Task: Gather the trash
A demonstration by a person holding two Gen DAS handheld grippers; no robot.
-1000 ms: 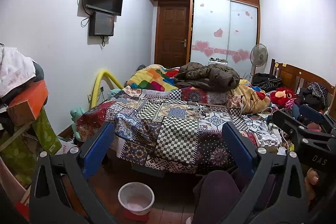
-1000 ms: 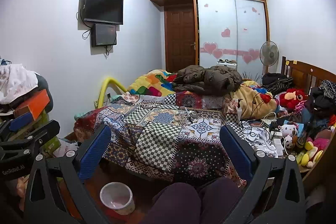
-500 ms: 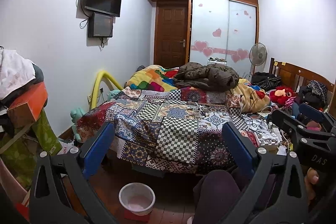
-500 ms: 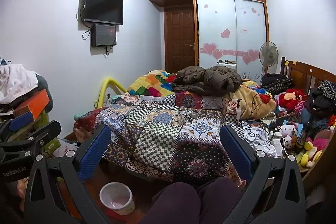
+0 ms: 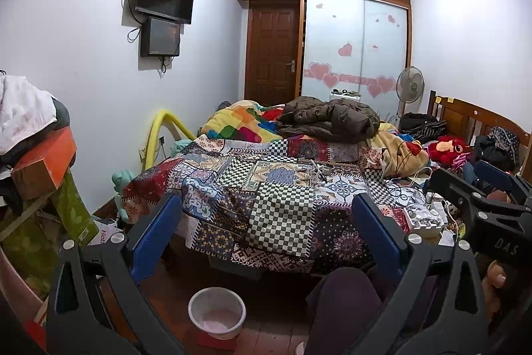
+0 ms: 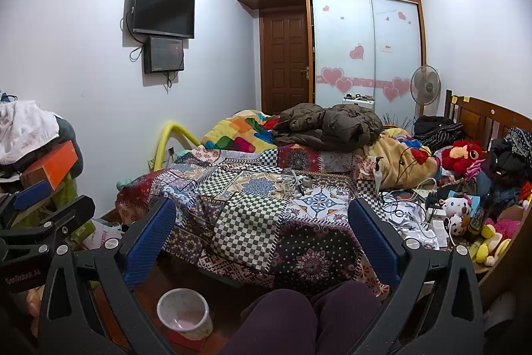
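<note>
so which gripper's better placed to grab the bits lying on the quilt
Probably the right gripper, by a small margin. Its view has the small clutter on the quilt almost centred between its open fingers; for the left gripper, also open and empty, the clutter sits further right of centre.

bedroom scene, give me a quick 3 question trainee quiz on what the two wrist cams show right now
1. True or false: the left gripper is shut on a piece of trash.
2. Where does the white plastic bin stand? A) on the patchwork quilt B) on the floor at the foot of the bed C) beside the door
3. Fill in: the small litter lies on the patchwork quilt, in front of the brown ____.

Key: 1 false, both it and the right gripper are open and empty; 2 B; 3 jacket.
</note>
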